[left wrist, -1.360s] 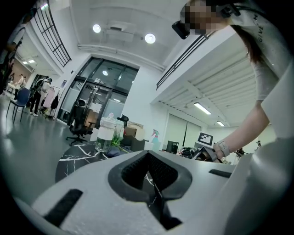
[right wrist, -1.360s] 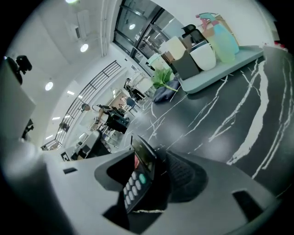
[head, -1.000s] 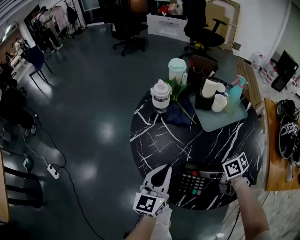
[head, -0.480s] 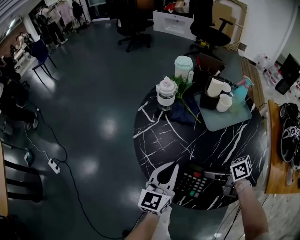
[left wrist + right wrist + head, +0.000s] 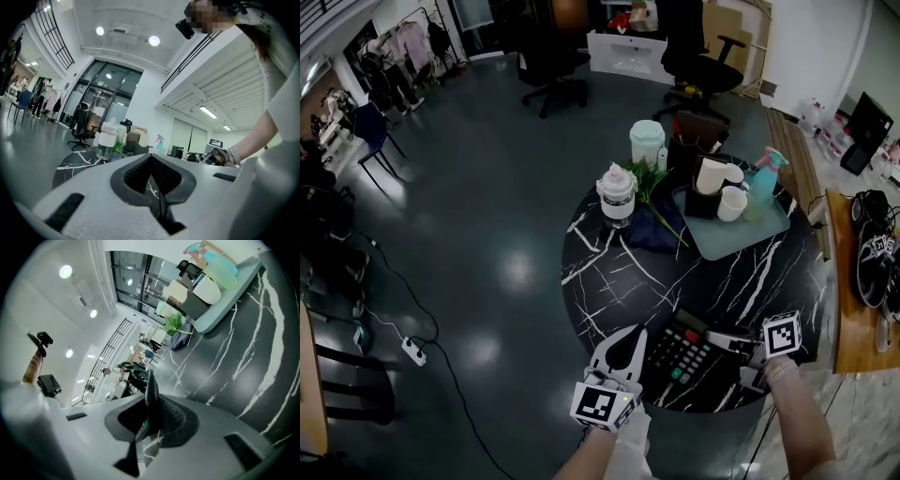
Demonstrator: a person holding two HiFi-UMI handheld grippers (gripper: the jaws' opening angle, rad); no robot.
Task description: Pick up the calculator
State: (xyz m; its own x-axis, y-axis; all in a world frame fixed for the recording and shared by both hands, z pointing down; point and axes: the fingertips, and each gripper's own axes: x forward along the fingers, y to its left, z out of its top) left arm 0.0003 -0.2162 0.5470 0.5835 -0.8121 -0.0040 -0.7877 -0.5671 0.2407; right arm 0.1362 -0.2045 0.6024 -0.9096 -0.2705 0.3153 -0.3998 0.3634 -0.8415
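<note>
The black calculator [image 5: 682, 352] with coloured keys sits at the near edge of the round black marble table [image 5: 619, 281], its right end lifted and tilted. My right gripper [image 5: 724, 339] reaches in from the right, and its jaws are closing on the calculator's right end. In the right gripper view the calculator [image 5: 151, 385] stands edge-on between the pads of my right gripper [image 5: 154, 404]. My left gripper [image 5: 633, 337] hovers just left of the calculator, apart from it. Seen in the left gripper view, my left gripper [image 5: 151, 158] is shut with nothing in it.
At the table's far side stand a glass jar [image 5: 617, 194], a pale green canister [image 5: 647, 142], a leafy sprig [image 5: 652, 183] and a tray [image 5: 741, 234] holding cups [image 5: 731, 202] and a spray bottle [image 5: 764, 178]. A wooden desk [image 5: 853, 328] lies right; office chairs [image 5: 698, 56] beyond.
The right gripper's jaws went from wide open to closed on the calculator's end and rose, tipping that end off the table. The left gripper stayed where it was.
</note>
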